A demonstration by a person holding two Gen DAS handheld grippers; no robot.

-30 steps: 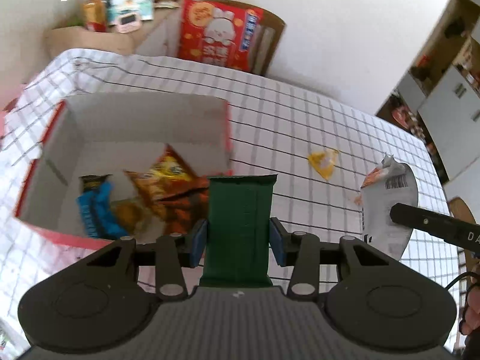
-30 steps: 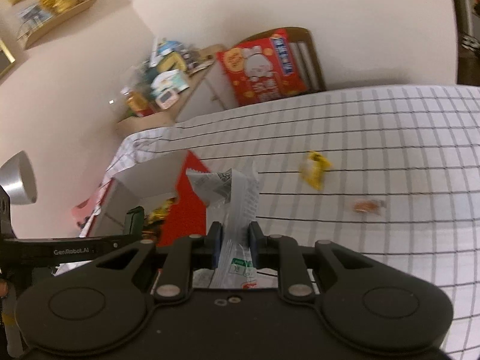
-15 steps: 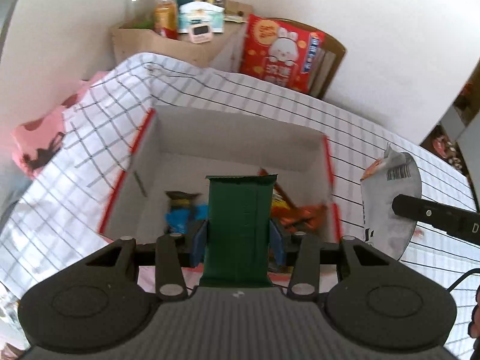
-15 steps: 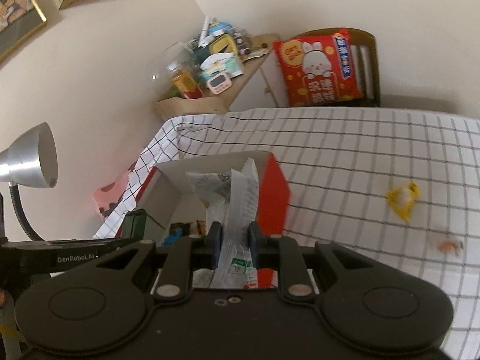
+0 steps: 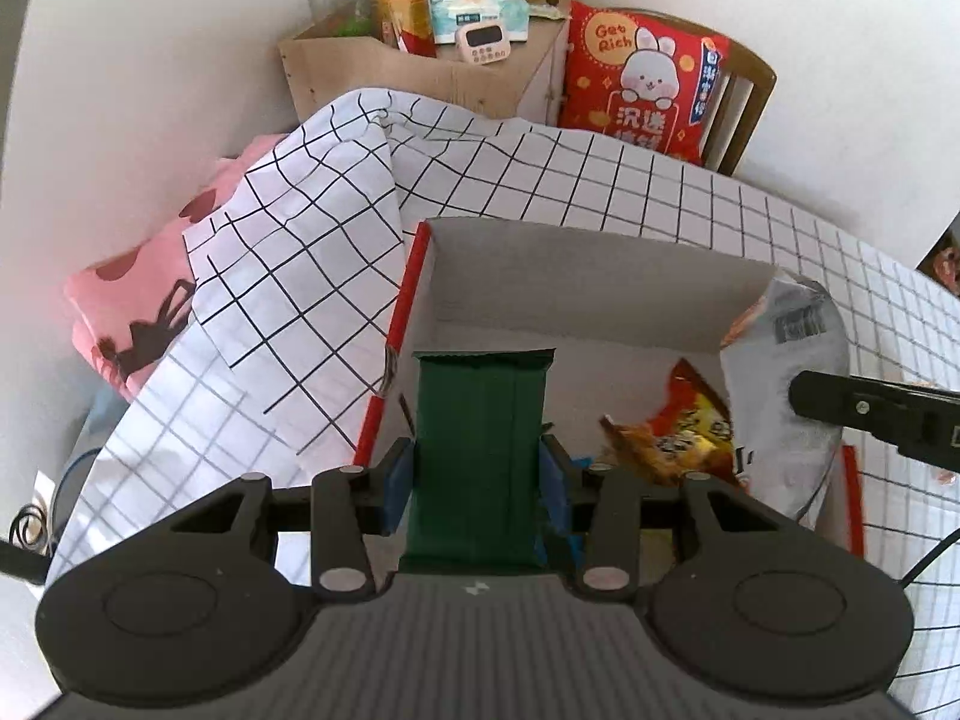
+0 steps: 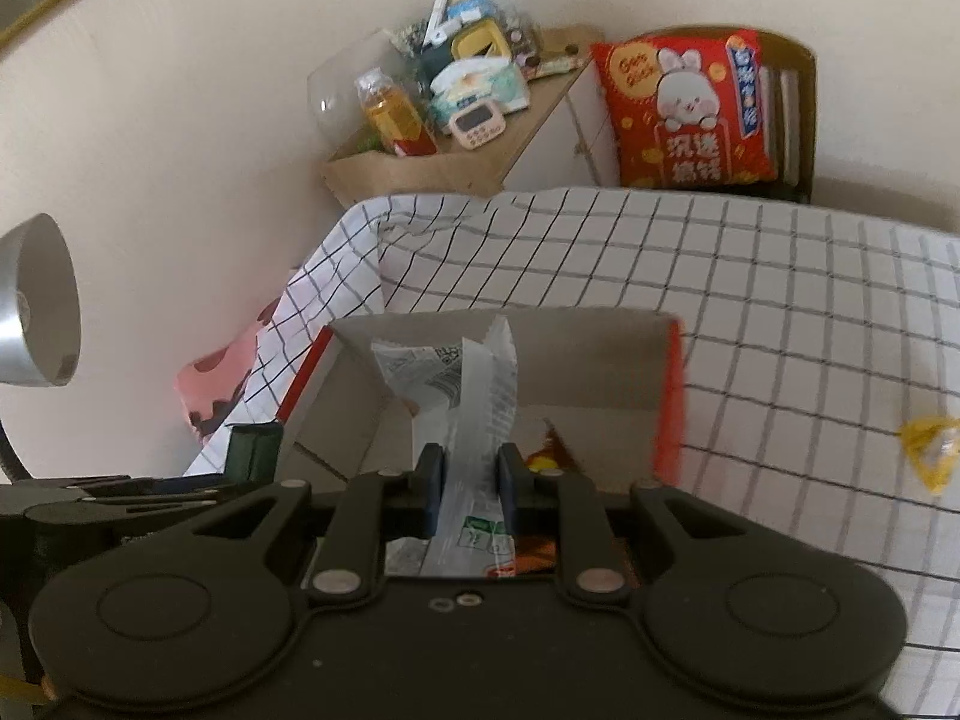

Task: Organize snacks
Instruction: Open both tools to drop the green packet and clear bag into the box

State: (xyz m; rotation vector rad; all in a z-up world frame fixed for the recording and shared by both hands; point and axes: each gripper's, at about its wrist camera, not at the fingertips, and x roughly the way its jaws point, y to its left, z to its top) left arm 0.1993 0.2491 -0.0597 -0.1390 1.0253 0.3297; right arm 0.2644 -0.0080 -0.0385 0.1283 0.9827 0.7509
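Halfway-ish: box (image 5: pixel 600 276) already holding a few packets. Left gripper (image 5: pixel 477 474) clamped on green bar (image 5: pixel 480 420), right gripper (image 6: pixel 470 480) pinching silver pouch (image 6: pixel 474 396), both over box. Yellow candy (image 6: pixel 927 450) left on tablecloth (image 6: pixel 780 312).

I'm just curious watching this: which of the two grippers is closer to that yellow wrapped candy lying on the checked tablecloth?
Right. The right gripper, holding a silver packet over the box, has the yellow candy just to its right. The left gripper is beyond it, over the box's far side.

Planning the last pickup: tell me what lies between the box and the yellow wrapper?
Only bare checked cloth between box and yellow wrapper, in the right wrist view.
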